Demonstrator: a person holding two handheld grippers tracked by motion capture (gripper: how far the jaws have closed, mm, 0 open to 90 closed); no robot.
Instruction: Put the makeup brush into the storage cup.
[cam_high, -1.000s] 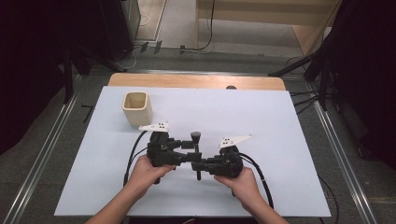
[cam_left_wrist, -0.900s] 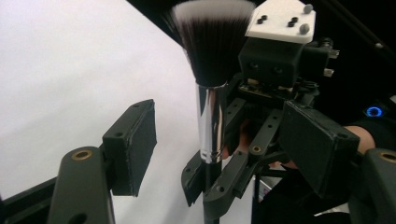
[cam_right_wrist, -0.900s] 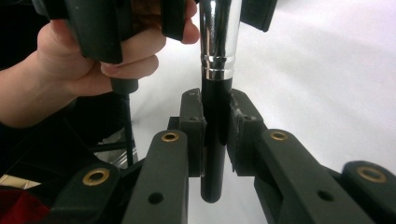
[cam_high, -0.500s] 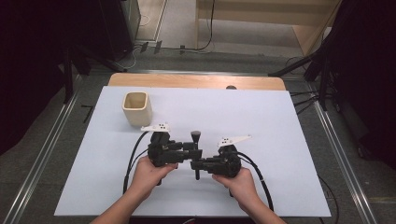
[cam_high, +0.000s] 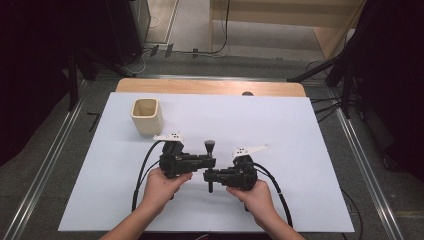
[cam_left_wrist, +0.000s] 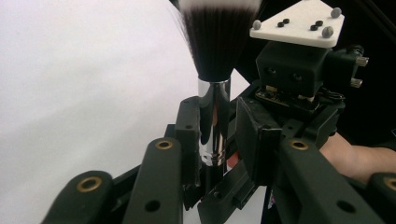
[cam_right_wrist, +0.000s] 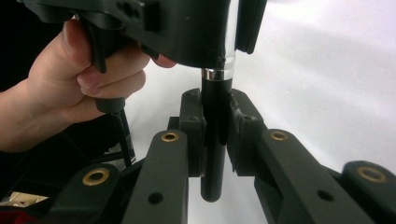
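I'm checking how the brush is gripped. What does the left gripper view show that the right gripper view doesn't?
Left gripper view: the brush with its dark bristles, and the left claw, whose jaws have just been closing, with the chrome ferrule between them. Right gripper view: the black handle clamped in the right claw, plus the left hand. Both: the ferrule and the white table.
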